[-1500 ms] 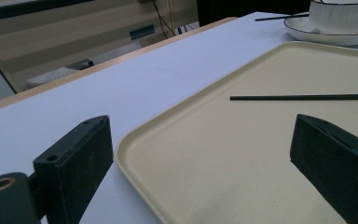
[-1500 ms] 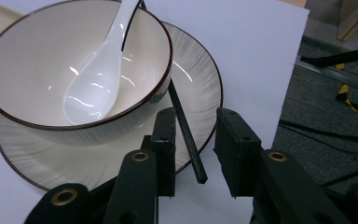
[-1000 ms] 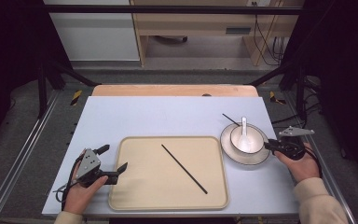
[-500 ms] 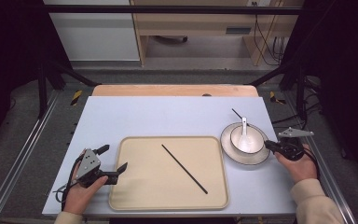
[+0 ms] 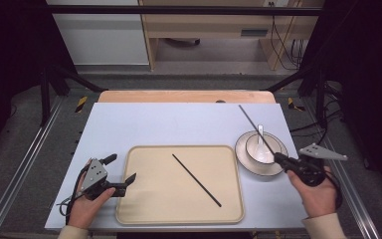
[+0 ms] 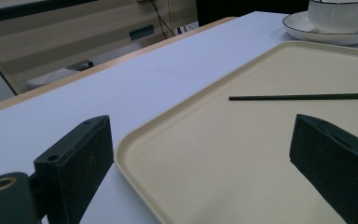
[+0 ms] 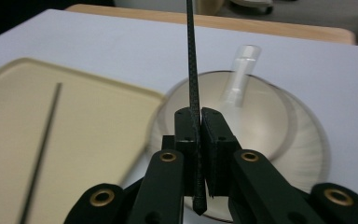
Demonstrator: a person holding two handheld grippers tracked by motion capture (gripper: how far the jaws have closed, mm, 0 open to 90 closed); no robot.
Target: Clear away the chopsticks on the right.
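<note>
Over by the right edge of the table [image 5: 179, 119] in the high view, the right gripper [image 5: 280, 158] now has the second chopstick [image 5: 252, 123] pinched tight in its jaws. A second ago that chopstick was lying propped across the bowl [image 5: 259, 149] with the jaws not yet closed down on it; since then they've clamped onto it and the hand has lifted, so the stick now angles up and away toward the far right corner, clear of the bowl's rim. The white spoon [image 5: 261, 137] sits in the bowl, which rests on its plate [image 5: 243, 159]. The first chopstick [image 5: 197, 179] lies diagonally in the middle of the tray [image 5: 129, 209], same as before.

Left gripper [image 5: 120, 176] hasn't budged: parked at the tray's near left corner, jaws spread wide, holding nothing.

Left gripper view: both jaws stand far apart over the tray rim [image 6: 135, 154], with the lying chopstick [image 6: 303, 97] across the tray further out, untouched.

Right gripper view: jaws squeezed together on the chopstick [image 7: 192, 70], gripped near its tip, shaft running up past the bowl [image 7: 261, 116] and spoon [image 7: 240, 74].

My read: pickup done, and it probably goes on the tray beside its mate.
</note>
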